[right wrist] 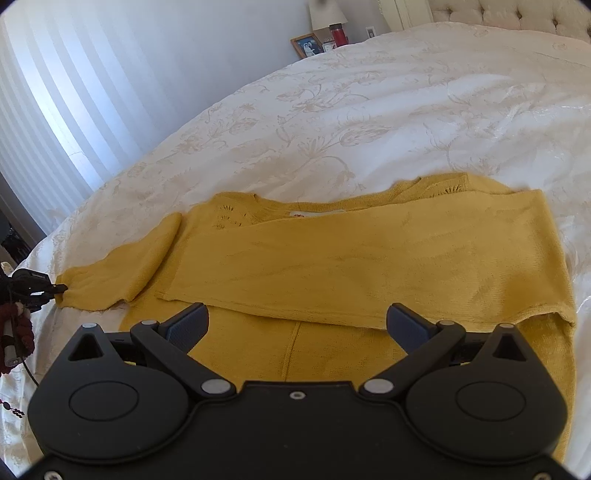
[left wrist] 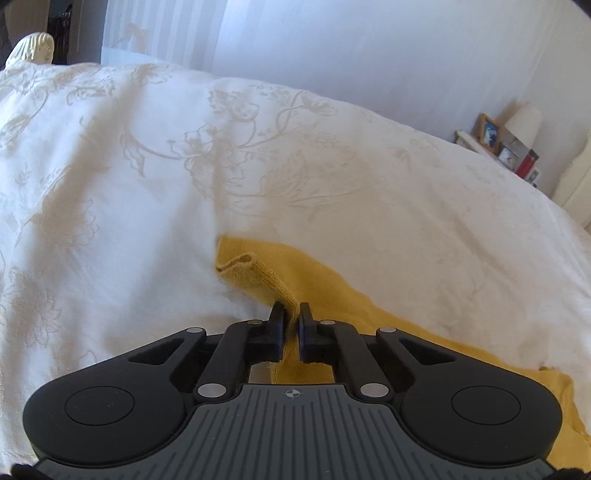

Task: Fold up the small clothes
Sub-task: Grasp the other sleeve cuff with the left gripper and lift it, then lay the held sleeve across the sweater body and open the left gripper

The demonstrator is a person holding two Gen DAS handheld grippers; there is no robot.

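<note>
A mustard-yellow knit sweater lies flat on the white bedspread, neckline away from me, with one sleeve folded across its body. The other sleeve stretches out to the left. In the left wrist view my left gripper is shut on the cuff of that sleeve, the knit pinched between its pads and lifted a little off the bed. The same gripper shows at the far left edge in the right wrist view. My right gripper hovers open over the sweater's lower body, nothing between its fingers.
The bedspread has a pale floral pattern and soft creases. A bedside table with a picture frame, a red bottle and a lamp stands beyond the bed. A tufted headboard is at the top right; vertical blinds hang at left.
</note>
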